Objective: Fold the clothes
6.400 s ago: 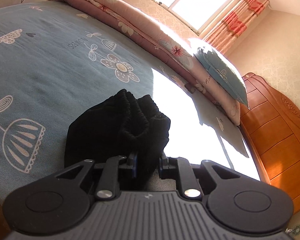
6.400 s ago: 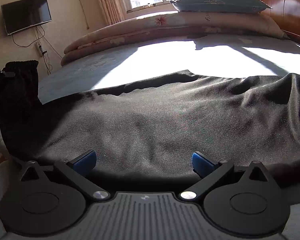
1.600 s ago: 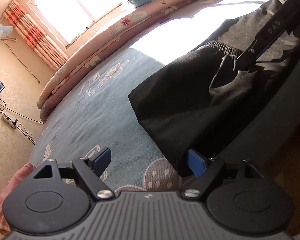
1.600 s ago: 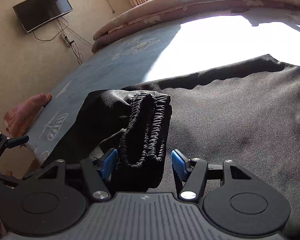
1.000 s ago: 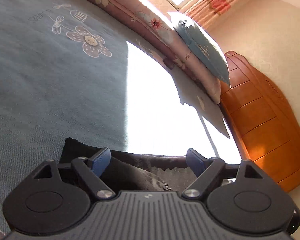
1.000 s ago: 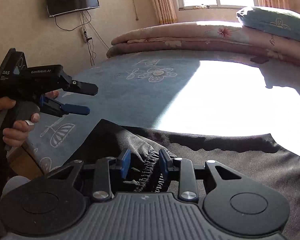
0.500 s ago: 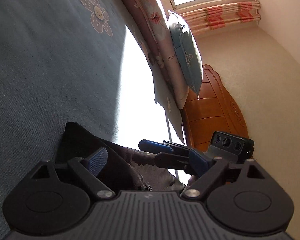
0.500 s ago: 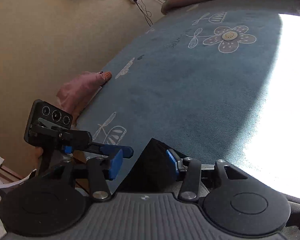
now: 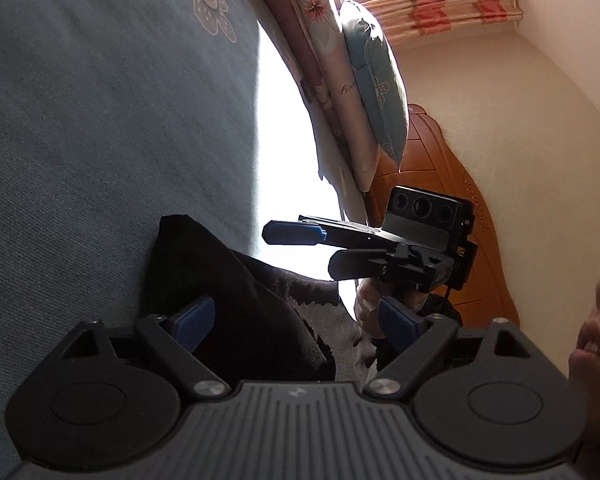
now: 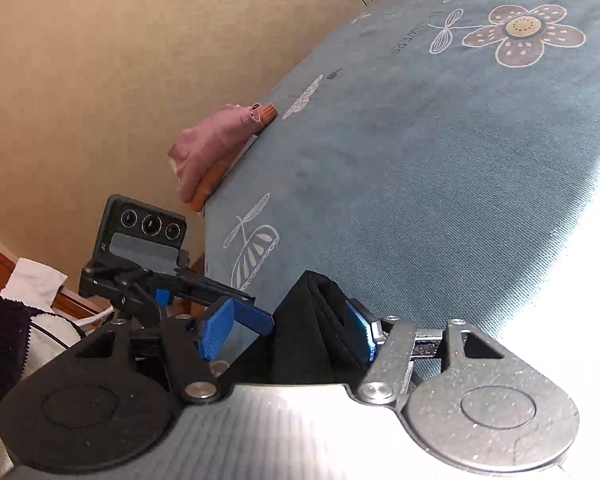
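A black garment (image 9: pixel 236 280) lies bunched on the blue flowered bed sheet (image 9: pixel 100 120), one folded corner poking up. My left gripper (image 9: pixel 294 322) stands open around that bunch, with the cloth beside its left pad and free of any pinch. The right gripper (image 9: pixel 300 250) hovers just beyond it, held by a hand (image 9: pixel 366 300). In the right wrist view the folded black corner (image 10: pixel 312 320) stands between the pads of my right gripper (image 10: pixel 288 328), which is open; the cloth leans on the right pad. The left gripper (image 10: pixel 256 310) reaches in from the left, close to that corner.
A rolled pink quilt (image 9: pixel 300 20) and a blue pillow (image 9: pixel 376 80) lie along the far side, against an orange wooden headboard (image 9: pixel 440 184). A pink cloth (image 10: pixel 208 148) hangs off the bed corner near the beige wall. White cloth (image 10: pixel 32 280) lies on the floor below the edge.
The right gripper, shut on the black waistband one second ago, has opened and let it go. Both grippers have swung low over the folded corner, facing each other. The left stayed open.
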A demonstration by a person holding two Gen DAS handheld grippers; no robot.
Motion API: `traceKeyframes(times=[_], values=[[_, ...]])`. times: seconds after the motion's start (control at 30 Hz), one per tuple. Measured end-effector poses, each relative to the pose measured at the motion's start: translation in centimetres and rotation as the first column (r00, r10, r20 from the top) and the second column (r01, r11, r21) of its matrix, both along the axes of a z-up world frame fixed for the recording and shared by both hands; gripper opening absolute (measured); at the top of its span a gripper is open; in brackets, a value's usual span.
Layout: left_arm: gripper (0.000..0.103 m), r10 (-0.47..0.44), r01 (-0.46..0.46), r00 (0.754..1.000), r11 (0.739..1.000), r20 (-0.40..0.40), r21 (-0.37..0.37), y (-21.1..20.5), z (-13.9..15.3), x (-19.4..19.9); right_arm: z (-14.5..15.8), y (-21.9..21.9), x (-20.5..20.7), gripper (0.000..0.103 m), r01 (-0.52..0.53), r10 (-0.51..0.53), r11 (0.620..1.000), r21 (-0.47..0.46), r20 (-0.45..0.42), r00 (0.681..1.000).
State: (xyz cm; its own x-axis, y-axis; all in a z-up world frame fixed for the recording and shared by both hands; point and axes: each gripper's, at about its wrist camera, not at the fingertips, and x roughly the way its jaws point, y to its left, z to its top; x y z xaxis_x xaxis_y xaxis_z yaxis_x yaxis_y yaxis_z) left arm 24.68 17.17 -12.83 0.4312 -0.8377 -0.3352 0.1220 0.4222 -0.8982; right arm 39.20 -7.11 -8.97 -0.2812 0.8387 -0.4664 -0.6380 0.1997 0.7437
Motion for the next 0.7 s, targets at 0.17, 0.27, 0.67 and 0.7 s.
traceKeyframes(times=[0.17,0.27,0.67,0.7], values=[[0.089,-0.05,0.05,0.999,0.995,0.003,0.087,-1.4,0.2,-0.2,-1.5,3.8,0.8,0.067,-0.091,0.092,0.996,0.012,-0.051,0.994],[0.089,-0.067,0.068,0.998,0.989,-0.006,0.135,-2.0,0.1,-0.3,-2.5,6.0,0.1,0.067,-0.162,0.16,0.986,-0.035,-0.04,0.986],[0.089,-0.082,0.079,0.997,0.977,0.006,0.196,-2.9,0.4,-0.7,-3.4,11.0,-0.8,0.07,-0.209,0.208,0.971,-0.118,-0.019,0.978],[0.089,-0.084,0.08,0.996,0.976,0.009,0.203,-3.0,0.5,-0.8,-2.7,10.6,-1.1,0.07,-0.186,0.19,0.973,-0.134,0.02,0.982]])
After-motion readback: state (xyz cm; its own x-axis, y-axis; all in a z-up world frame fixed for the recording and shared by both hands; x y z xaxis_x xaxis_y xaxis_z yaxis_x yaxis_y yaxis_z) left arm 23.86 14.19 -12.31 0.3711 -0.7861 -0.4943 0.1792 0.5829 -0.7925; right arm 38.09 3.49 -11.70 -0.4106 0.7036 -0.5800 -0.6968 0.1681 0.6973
